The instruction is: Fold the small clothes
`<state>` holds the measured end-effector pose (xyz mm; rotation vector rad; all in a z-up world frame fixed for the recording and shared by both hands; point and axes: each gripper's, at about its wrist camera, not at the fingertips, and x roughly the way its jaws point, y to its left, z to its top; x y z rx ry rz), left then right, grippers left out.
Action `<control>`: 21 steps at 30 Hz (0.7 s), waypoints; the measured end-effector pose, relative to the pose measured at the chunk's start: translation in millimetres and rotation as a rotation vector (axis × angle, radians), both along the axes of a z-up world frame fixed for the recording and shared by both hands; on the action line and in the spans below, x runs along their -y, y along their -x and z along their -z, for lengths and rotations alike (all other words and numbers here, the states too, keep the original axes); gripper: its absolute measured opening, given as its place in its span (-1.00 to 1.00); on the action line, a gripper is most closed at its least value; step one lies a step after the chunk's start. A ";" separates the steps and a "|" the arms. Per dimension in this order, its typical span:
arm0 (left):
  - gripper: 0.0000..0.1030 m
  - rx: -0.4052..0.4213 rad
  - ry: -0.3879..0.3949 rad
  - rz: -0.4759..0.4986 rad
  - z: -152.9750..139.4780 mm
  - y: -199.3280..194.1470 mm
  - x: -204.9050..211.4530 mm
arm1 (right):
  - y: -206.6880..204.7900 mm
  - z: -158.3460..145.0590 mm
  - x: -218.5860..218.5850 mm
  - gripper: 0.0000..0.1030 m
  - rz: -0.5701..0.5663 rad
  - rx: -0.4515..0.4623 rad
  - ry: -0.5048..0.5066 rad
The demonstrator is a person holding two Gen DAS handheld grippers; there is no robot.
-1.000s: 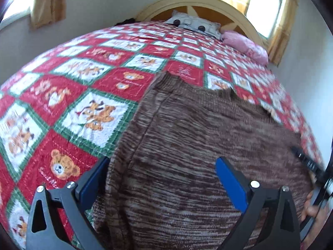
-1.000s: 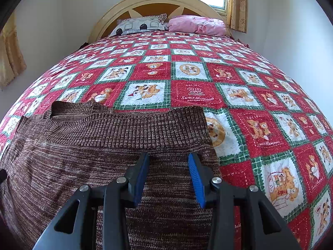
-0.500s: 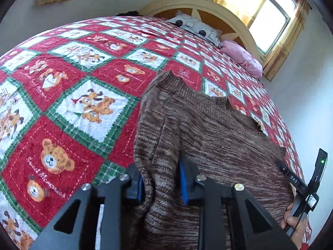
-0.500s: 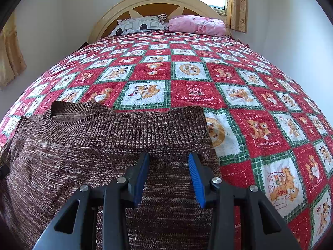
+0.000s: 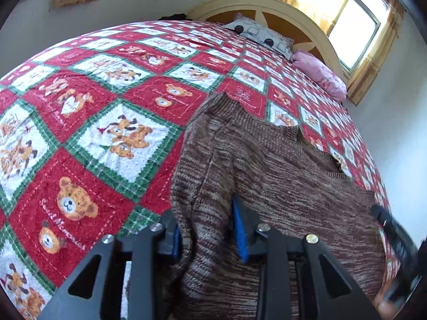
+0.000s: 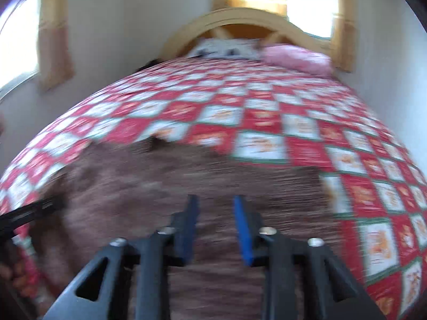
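Between blue pads of my left claw (image 5: 208, 234): bunched fold of brown marled knit sweater (image 5: 280, 181), pinched, jaws easing apart slightly. Sweater spreads ahead of and right of claw over red-and-white teddy-bear quilt (image 5: 88, 138), ribbed edge farthest away. Right claw (image 6: 216, 226) closing over same knit; heavy blur, so I cannot tell whether pads grip fabric. Sweater's near end cut off below both claws.
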<state>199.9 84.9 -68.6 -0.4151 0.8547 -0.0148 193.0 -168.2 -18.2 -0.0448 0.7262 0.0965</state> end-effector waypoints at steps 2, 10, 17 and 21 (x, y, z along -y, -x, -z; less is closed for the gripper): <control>-0.46 0.004 -0.005 0.016 -0.5 -0.5 0.8 | -1.0 13.9 -21.0 -0.71 -0.048 -0.072 -0.061; -0.60 0.091 0.001 0.085 -24.4 3.9 10.3 | -4.8 46.1 -24.6 -0.71 -0.045 -0.124 -0.151; -0.61 0.183 -0.027 0.228 -57.3 10.2 60.9 | -4.6 47.5 -5.3 -0.70 -0.046 -0.128 -0.300; -0.61 0.208 -0.036 0.363 -67.5 14.9 106.8 | 8.2 38.9 35.3 -0.70 0.045 -0.098 -0.464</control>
